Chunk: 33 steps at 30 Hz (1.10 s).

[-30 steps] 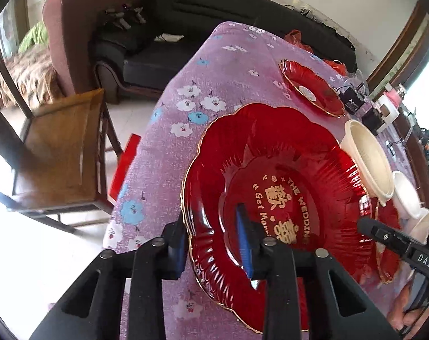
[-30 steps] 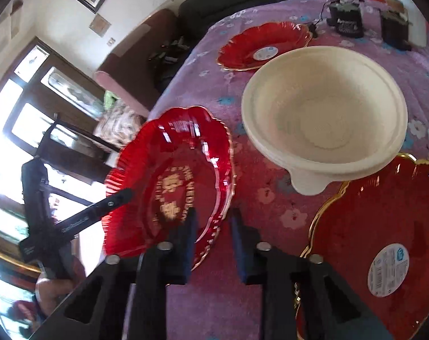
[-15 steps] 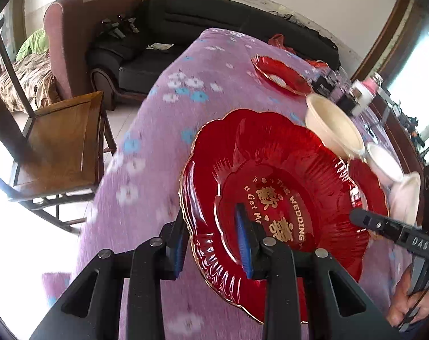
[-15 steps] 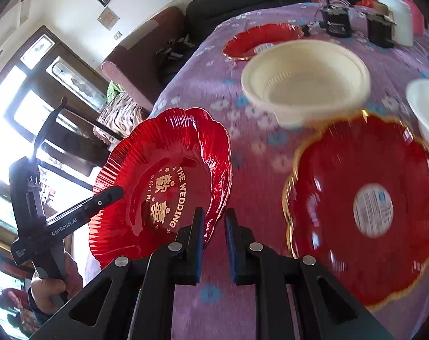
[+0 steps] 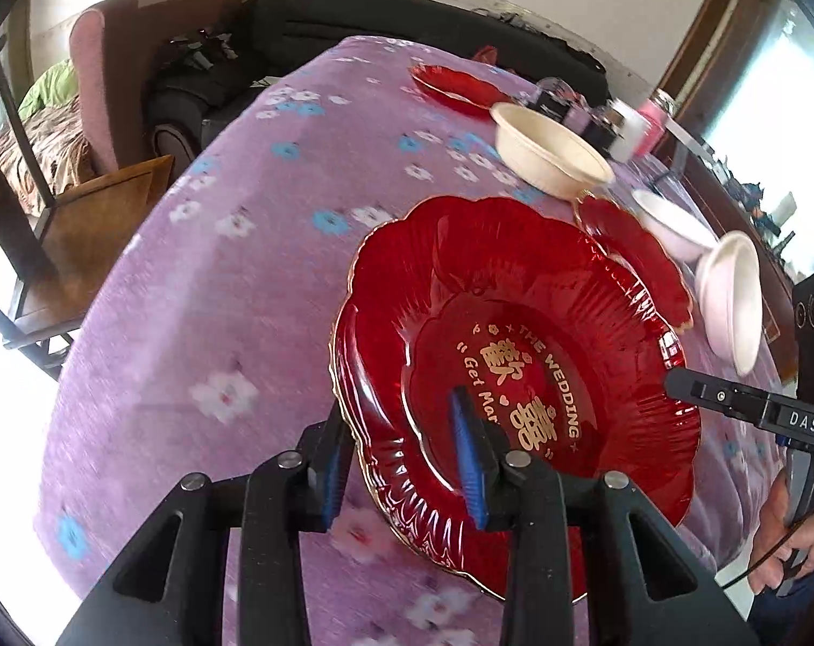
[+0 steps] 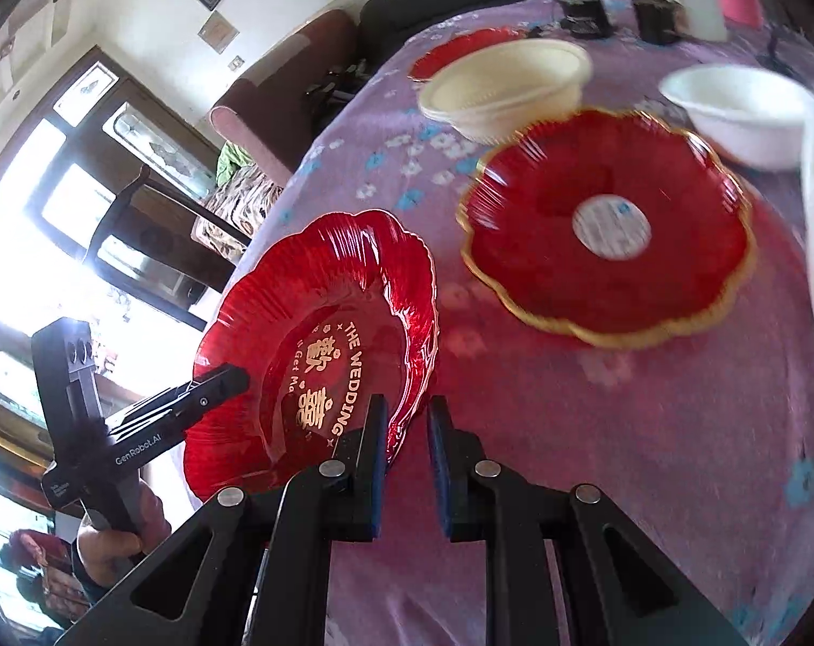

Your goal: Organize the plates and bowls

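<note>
Both grippers are carrying a scalloped, gold-rimmed red wedding plate (image 5: pixel 514 355) above the purple floral tablecloth (image 5: pixel 218 269): the left gripper (image 5: pixel 401 452) is straddling its ribbed near rim with jaws opening, the right gripper (image 6: pixel 407 449) pinching the opposite rim, apparently heading for the matching plate (image 6: pixel 611 226) beside cream bowls (image 6: pixel 506 86).

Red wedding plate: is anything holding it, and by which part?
Both grippers hold the red wedding plate by its rim: right gripper clamped on one edge, left gripper on the other, its jaws opening with the rim between them.
</note>
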Available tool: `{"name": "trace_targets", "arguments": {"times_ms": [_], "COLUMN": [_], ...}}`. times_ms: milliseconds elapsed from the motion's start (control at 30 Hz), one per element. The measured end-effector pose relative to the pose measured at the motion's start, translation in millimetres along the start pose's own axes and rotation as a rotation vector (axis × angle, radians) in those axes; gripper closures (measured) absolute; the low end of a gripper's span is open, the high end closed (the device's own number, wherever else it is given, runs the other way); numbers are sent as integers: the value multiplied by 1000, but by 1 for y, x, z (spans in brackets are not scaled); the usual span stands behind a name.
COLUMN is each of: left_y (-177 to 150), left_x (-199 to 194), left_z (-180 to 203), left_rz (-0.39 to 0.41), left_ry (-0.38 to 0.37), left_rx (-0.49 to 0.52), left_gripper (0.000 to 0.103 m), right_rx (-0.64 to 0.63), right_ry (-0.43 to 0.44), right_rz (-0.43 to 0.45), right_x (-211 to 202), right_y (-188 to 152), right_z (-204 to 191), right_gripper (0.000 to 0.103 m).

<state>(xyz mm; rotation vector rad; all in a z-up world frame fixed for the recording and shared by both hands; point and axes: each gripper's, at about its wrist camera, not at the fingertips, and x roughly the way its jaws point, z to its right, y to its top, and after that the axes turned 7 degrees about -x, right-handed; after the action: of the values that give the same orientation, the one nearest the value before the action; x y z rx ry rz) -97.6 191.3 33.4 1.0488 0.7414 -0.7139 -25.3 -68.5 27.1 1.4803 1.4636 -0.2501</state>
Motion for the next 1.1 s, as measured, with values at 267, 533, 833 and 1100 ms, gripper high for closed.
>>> {"name": "trace_targets", "arguments": {"times_ms": [267, 533, 833, 1100], "left_y": [-9, -2, 49, 94], "left_x": [1, -30, -34, 28], "left_z": [16, 2, 39, 117], "left_rz": [-22, 21, -46, -154], "left_ry": [-8, -33, -151, -85], "left_rx": [28, 11, 26, 119], "left_gripper": [63, 48, 48, 48], "right_rx": [22, 53, 146, 208], "right_ry": [32, -9, -50, -105], "right_rz": [9, 106, 175, 189], "right_x": [-17, -54, -67, -67], "right_y": [-17, -22, -8, 2], "right_z": [17, 44, 72, 87], "right_gripper": [85, 65, 65, 65]}}
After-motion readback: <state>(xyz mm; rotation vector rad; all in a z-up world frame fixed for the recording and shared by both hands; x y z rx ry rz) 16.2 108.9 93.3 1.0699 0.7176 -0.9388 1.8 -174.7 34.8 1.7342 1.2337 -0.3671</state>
